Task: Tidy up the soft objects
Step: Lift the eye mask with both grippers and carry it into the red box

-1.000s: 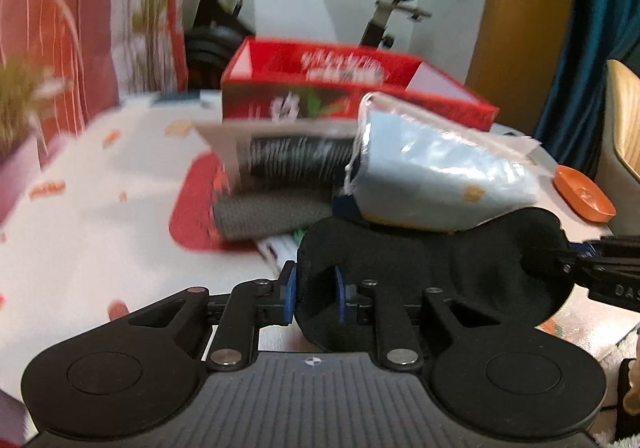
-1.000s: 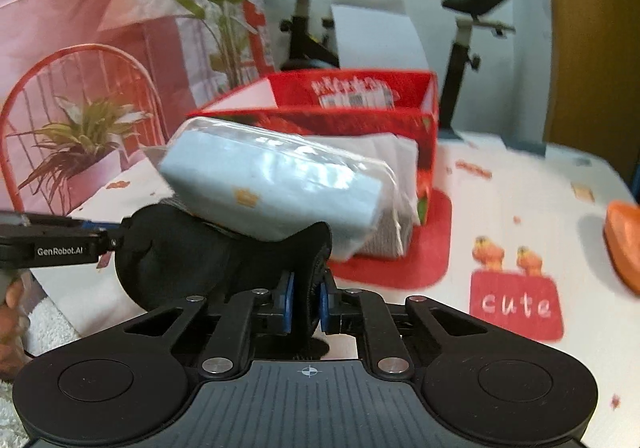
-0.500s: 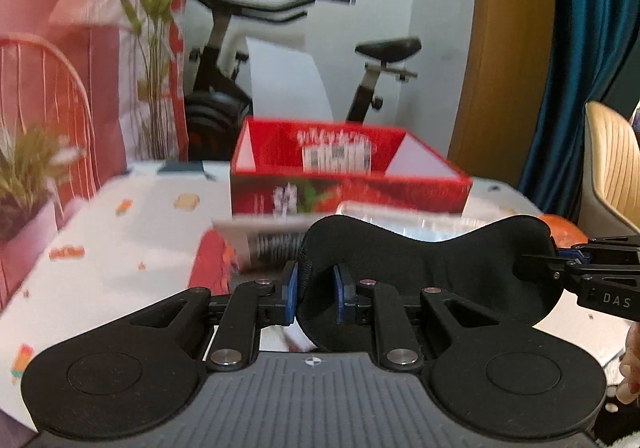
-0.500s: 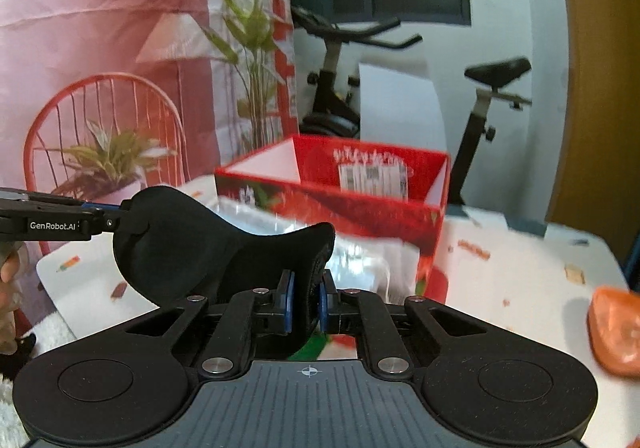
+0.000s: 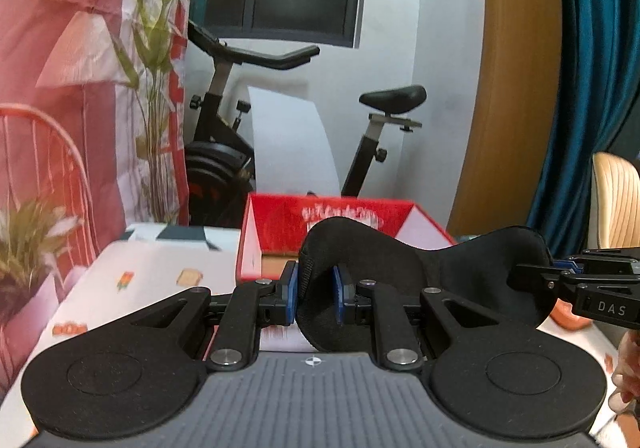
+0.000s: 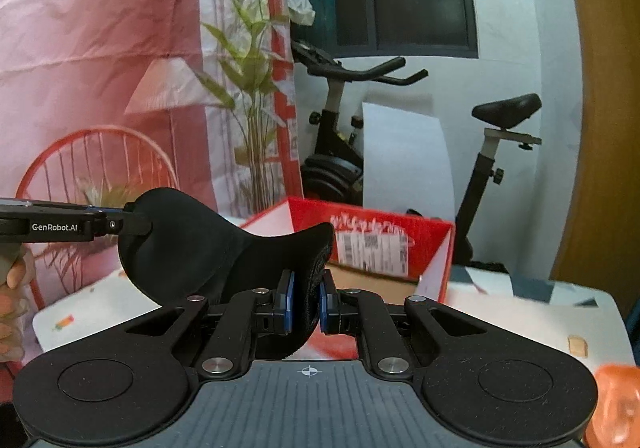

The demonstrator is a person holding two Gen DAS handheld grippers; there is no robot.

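Note:
A black padded eye mask [image 5: 420, 280] hangs stretched between my two grippers, lifted above the table. My left gripper [image 5: 314, 294] is shut on its left end. My right gripper [image 6: 306, 298] is shut on its right end [image 6: 224, 248]. In the left wrist view the right gripper's fingers [image 5: 560, 272] pinch the mask's far lobe. In the right wrist view the left gripper's fingers [image 6: 120, 224] pinch the other lobe. An open red cardboard box [image 5: 276, 232] stands behind the mask, and shows in the right wrist view too [image 6: 432, 248].
The white patterned tablecloth [image 5: 160, 280] covers the table. An orange dish [image 6: 612, 404] lies at the right edge. An exercise bike [image 5: 224, 119], a plant [image 6: 252, 67], a red wire chair [image 6: 100, 167] and a blue curtain [image 5: 592, 67] stand beyond.
Both grippers have risen with the mask. The blue packet and folded cloths below have dropped out of view, and the box's open inside now shows.

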